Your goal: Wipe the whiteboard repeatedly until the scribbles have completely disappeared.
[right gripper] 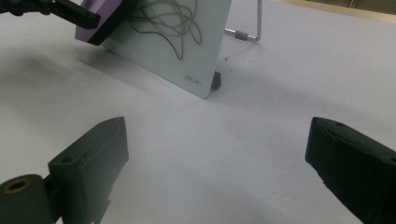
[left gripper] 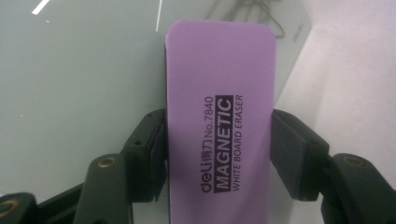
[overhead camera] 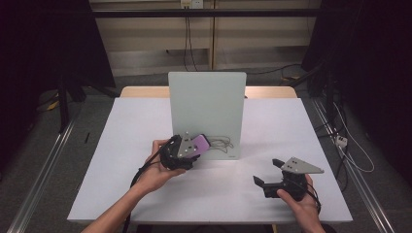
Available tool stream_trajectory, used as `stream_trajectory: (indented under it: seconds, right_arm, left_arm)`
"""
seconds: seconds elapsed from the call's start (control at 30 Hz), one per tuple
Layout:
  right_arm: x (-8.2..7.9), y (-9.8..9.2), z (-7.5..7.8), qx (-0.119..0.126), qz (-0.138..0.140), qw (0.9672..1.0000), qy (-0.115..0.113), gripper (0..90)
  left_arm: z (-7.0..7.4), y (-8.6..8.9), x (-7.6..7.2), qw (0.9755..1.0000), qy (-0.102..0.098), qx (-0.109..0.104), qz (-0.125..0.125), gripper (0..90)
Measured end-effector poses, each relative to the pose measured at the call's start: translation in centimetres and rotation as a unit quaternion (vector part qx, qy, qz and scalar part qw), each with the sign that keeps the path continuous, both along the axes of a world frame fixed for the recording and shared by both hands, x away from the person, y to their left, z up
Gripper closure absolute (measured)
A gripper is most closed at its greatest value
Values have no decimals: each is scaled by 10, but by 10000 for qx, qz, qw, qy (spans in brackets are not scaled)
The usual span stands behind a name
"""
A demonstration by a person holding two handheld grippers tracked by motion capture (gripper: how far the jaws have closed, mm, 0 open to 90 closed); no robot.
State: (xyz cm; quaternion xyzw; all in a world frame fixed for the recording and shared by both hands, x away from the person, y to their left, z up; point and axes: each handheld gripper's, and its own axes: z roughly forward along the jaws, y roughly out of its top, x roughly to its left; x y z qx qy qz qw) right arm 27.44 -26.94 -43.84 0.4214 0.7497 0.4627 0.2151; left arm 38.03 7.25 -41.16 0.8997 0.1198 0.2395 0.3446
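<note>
high view: the left gripper (overhead camera: 187, 151) presses a purple eraser (overhead camera: 200, 143) against an upright whiteboard (overhead camera: 206, 104), beside a scribble (overhead camera: 221, 142). left gripper view: jaws clamp the eraser's sides; keep it flat while wiping. right gripper view: the right gripper (right gripper: 215, 163) gapes, holding nothing, over bare table (right gripper: 280, 84); the board's lower corner is near.

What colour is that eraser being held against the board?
The eraser is light purple with black lettering, clearest in the left gripper view.
</note>
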Motion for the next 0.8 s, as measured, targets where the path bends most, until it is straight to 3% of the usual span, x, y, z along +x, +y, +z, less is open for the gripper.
stream_trajectory:
  seconds: [0.2,0.33,0.67,0.8]
  right_arm:
    - [0,0,0,1,3,10000,22,57]
    - [-1,0,0,23,14,10000,33,57]
    - [0,-1,0,21,10,10000,28,57]
    - [-1,0,0,29,19,10000,37,57]
  left_arm:
    - [-5,-4,0,9999,112,-72,-64,407]
    - [-3,0,3,9994,294,-191,-77,407]
    - [18,23,12,9975,152,-654,212,408]
    - [25,32,13,9967,51,-716,368,408]
